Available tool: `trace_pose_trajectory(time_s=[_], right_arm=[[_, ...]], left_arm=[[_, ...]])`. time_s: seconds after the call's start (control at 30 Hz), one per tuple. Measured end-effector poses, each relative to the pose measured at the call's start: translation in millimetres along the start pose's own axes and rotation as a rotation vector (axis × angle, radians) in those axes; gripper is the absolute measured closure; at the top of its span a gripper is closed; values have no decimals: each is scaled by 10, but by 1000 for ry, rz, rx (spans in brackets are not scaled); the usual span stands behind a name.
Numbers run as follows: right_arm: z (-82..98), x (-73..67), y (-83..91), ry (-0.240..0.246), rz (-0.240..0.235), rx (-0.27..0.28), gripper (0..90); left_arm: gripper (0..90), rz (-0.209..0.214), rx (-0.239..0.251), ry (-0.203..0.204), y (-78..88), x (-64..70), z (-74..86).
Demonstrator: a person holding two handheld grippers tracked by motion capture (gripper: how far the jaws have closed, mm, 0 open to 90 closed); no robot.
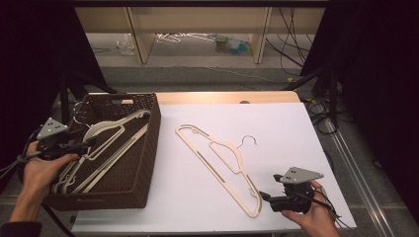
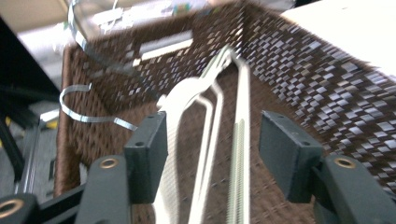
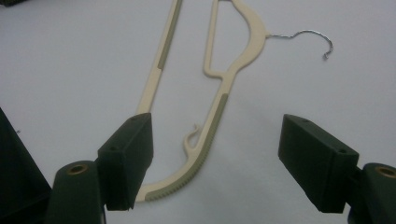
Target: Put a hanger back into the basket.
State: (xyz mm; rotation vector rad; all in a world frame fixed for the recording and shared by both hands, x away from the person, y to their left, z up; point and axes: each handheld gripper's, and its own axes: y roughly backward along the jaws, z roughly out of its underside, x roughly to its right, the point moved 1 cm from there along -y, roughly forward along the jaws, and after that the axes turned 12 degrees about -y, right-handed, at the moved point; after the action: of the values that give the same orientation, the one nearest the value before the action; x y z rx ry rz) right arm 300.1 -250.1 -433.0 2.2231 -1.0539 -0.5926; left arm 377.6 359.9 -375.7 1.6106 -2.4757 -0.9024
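Hangers of cream plastic (image 1: 106, 148) lie heaped in the dark brown woven basket (image 1: 148, 148) at the left of the white surface (image 1: 286, 128), their metal hooks (image 2: 86, 114) curling up by its far left wall. My left tool (image 1: 84, 144) hangs over that basket's left side with its jaws wide and nothing between them; in its own view the pile (image 2: 205, 140) sits below the gap, untouched. One more cream plastic hanger with a wire hook (image 1: 217, 163) lies flat on the surface, well apart from the basket. My right tool (image 1: 264, 196) rests near its lower end (image 3: 187, 179), jaws wide, gripping nothing.
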Motion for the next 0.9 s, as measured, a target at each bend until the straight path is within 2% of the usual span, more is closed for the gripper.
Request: trace_pose_trajectory(time_s=[0.07,0.1,0.2,0.27,0.3,0.37,0.5,0.53,0.57,0.6,0.67,0.7,0.77,0.83,0.87,0.9], right_arm=[[0,1,-2,10,-5,1,277],[-1,0,-2,11,-5,1,277],[0,-4,2,-2,-6,-4,277],[2,-2,0,-2,-5,-4,276],[3,-3,0,-3,-4,-3,276],[2,-2,-1,-6,-6,-7,276],[4,0,-7,10,-1,3,276],[4,-2,-8,9,-2,3,277],[2,-1,-12,13,-6,1,276],[3,-2,-13,13,-7,1,276],[9,-4,-12,11,-4,1,276],[10,1,-12,12,-5,-2,276],[12,3,-12,0,-5,1,273],[16,14,-16,1,-2,4,267],[16,11,-17,-13,-2,3,264],[19,23,-22,-8,-3,4,261]], left_arm=[[410,-15,55,-5,103,8,-56],[409,-23,65,-3,153,-14,-79],[388,-108,52,-53,277,-96,-121],[372,-122,80,-6,369,-138,-152],[361,-107,94,21,404,-126,-168],[351,-75,106,44,446,-37,-200],[323,7,145,30,472,316,-281],[311,36,162,28,460,486,-318],[296,46,166,19,457,540,-331],[284,72,163,-9,457,644,-353],[233,124,186,-7,432,905,-405],[216,142,206,3,415,995,-426],[215,188,215,-19,389,1205,-466],[190,227,226,-21,355,1377,-488],[174,264,237,-1,329,1492,-496],[166,286,245,-10,300,1563,-500]])
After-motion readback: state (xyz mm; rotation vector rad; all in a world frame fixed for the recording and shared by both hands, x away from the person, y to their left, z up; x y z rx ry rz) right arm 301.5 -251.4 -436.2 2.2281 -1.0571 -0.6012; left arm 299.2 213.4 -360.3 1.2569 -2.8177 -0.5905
